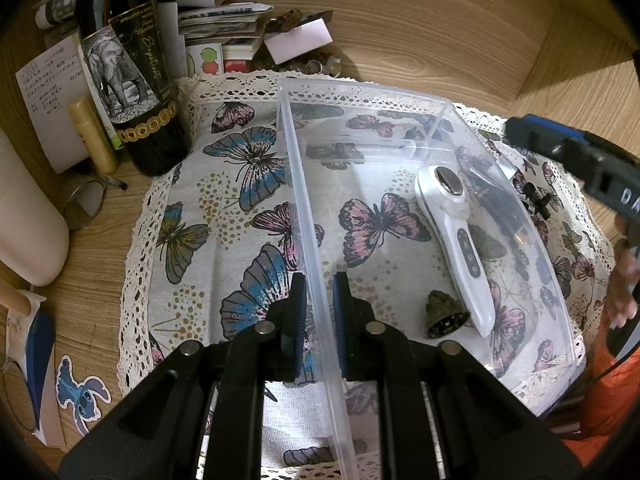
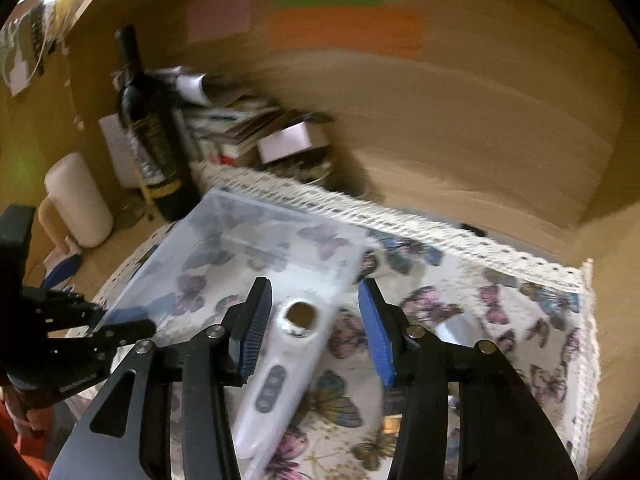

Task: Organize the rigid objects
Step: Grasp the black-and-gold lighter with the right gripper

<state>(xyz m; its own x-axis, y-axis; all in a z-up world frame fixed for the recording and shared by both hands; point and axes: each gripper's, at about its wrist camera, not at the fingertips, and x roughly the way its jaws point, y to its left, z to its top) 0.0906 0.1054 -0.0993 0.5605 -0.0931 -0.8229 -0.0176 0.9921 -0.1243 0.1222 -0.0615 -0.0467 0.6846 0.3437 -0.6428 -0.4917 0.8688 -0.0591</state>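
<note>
A clear plastic bin (image 1: 420,104) stands on a butterfly-print cloth (image 1: 224,184). In it lie a white handheld device (image 1: 460,240) with buttons and a small brass bell (image 1: 444,314). My left gripper (image 1: 320,308) is shut on the bin's left wall. My right gripper (image 2: 316,324) is open above the white device (image 2: 276,380), which lies below and between its fingers, apart from them. The right gripper also shows in the left wrist view at the right edge (image 1: 576,160). The bin (image 2: 224,216) shows blurred in the right wrist view.
A dark wine bottle (image 1: 128,72) stands at the cloth's back left, beside papers and boxes (image 1: 224,28), a cream tube (image 1: 92,136) and a white cylinder (image 1: 28,220). Wooden walls (image 1: 440,20) close the back and right. A small black part (image 1: 536,196) lies right of the bin.
</note>
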